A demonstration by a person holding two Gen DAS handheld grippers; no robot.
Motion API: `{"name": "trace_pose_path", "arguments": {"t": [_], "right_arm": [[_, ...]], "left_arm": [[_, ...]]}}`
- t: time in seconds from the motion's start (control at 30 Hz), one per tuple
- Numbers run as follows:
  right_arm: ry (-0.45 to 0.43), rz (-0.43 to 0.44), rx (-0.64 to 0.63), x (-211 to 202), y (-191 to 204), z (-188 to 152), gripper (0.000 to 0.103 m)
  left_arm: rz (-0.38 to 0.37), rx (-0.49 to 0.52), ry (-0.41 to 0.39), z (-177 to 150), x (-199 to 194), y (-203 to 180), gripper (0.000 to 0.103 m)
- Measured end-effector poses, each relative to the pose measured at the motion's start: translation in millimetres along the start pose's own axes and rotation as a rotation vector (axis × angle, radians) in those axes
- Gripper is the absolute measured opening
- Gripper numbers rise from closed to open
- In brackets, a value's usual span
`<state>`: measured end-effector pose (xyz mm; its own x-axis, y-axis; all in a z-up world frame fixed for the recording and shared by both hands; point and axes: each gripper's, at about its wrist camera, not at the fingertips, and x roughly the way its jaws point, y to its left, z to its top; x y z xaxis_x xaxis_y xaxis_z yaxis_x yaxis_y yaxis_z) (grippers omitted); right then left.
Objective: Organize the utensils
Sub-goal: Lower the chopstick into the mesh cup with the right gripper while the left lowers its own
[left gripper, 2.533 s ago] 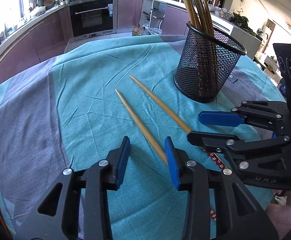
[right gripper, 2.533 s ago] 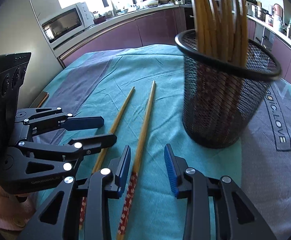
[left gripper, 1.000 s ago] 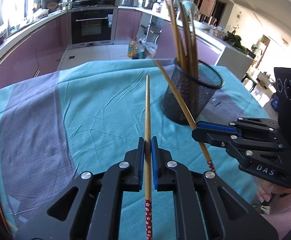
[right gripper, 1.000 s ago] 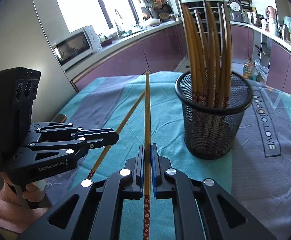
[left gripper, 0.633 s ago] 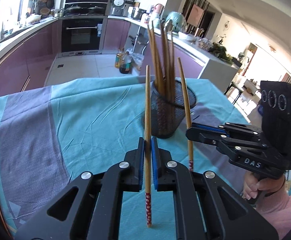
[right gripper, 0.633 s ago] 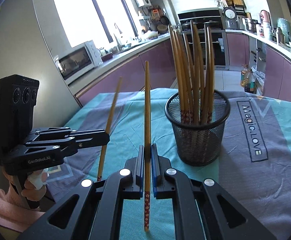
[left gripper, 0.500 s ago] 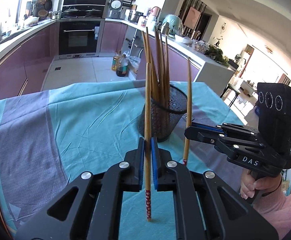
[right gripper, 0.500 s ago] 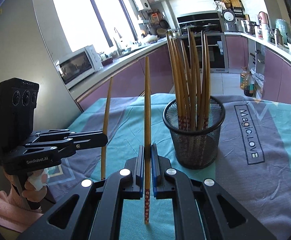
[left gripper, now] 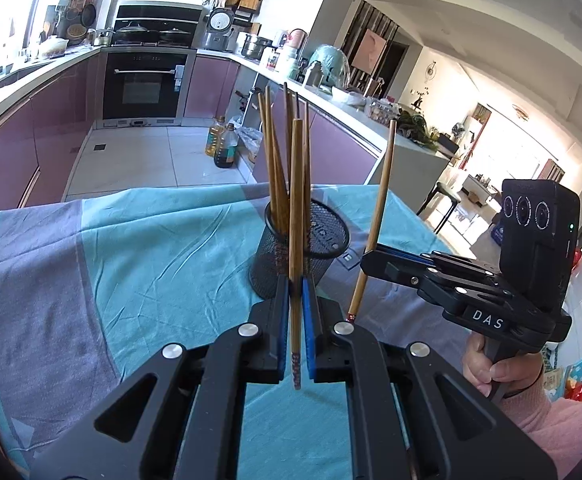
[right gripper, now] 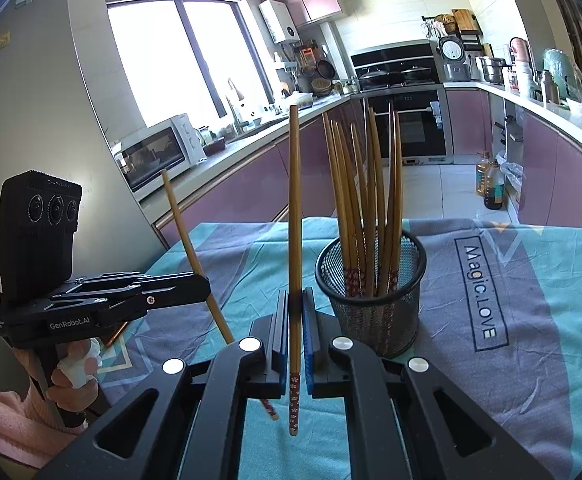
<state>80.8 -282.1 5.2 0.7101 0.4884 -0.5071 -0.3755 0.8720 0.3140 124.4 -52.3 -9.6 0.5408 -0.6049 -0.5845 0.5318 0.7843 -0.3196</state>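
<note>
Left gripper (left gripper: 296, 300): you have it clamped on one chopstick (left gripper: 296, 216) near its patterned end, held upright and clear of the desk (left gripper: 131, 264) so the tip can drop straight in.
Cup (right gripper: 371, 280): mesh, on the desk between and ahead of both grippers, already full of upright chopsticks; aim for the gaps.
Right gripper (right gripper: 295, 322): likewise pinching its own chopstick (right gripper: 294, 220) low down, vertical, just left of the cup.

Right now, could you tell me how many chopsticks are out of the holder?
2. One chopstick is clamped upright in the left gripper; the other chopstick is clamped in the right gripper. Both are beside the mesh holder, none visible on the tablecloth.
</note>
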Motion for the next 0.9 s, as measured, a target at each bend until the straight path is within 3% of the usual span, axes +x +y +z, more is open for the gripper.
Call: {"name": "trace_pose_path", "arguments": {"t": [0.9], "right_arm": [[-0.092,-0.044,-0.033,-19,-8,30,0.006]], "left_arm": [[-0.035,0.043,-0.065,37,0,-10,0.007]]}}
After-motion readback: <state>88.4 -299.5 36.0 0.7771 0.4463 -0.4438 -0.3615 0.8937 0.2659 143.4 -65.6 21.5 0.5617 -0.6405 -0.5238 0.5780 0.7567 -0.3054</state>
